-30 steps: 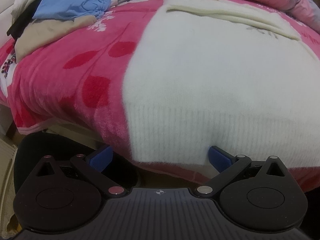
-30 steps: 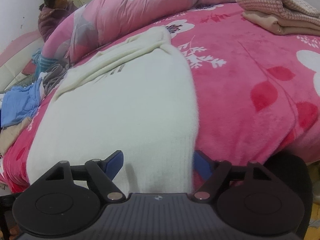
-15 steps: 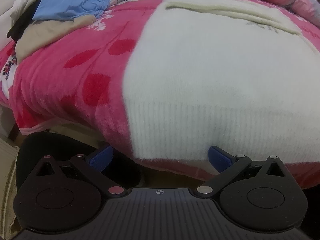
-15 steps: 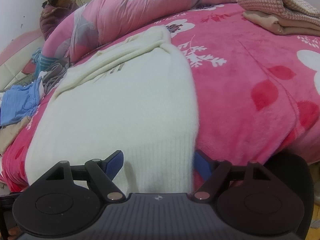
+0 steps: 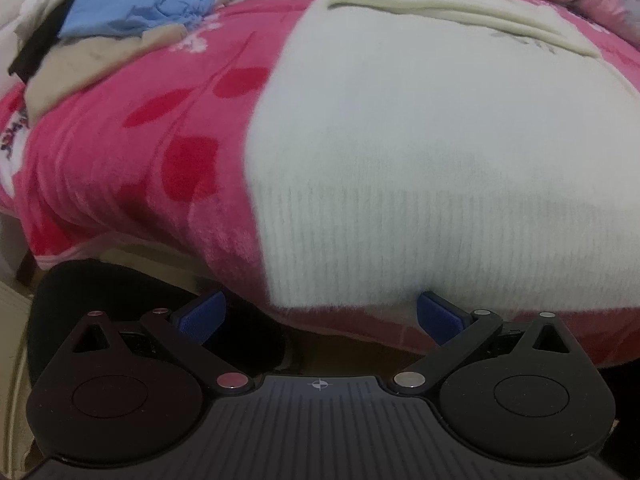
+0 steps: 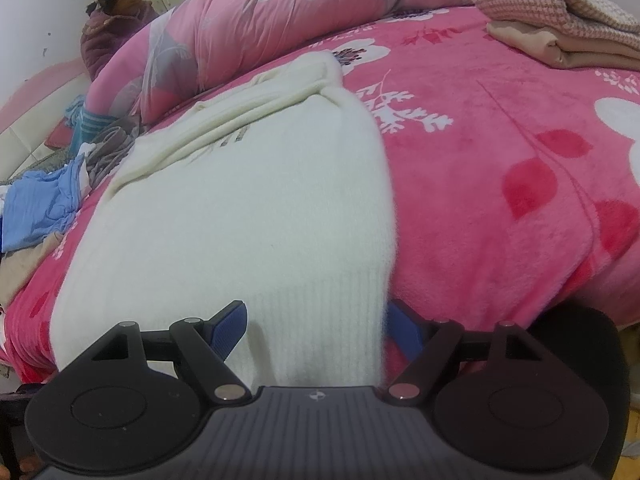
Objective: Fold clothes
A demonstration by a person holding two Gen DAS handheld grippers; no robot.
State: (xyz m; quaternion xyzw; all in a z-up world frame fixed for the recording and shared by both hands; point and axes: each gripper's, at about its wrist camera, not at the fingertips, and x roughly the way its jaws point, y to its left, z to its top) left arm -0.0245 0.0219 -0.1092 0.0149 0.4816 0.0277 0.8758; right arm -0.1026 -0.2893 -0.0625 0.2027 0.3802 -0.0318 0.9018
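Your white fuzzy knitted sweater (image 5: 420, 152) lies spread flat on the pink flowered fleece bed cover (image 5: 132, 160), its ribbed hem at the near edge of the bed and its sleeves (image 6: 248, 108) laid across the far end. Your left tool (image 5: 320, 312) sits released, jaws wide, at the hem's near left corner; your right tool (image 6: 316, 328) is likewise released, straddling the hem's near right corner without pinching it. This looks like the bottom-to-top fold being set up. If so, each tool must close on its hem corner through both layers, then both carry the hem evenly toward the far end. A pile of loose clothes (image 5: 120, 12) lies far left; folded knitwear (image 6: 560, 20) is stacked far right.
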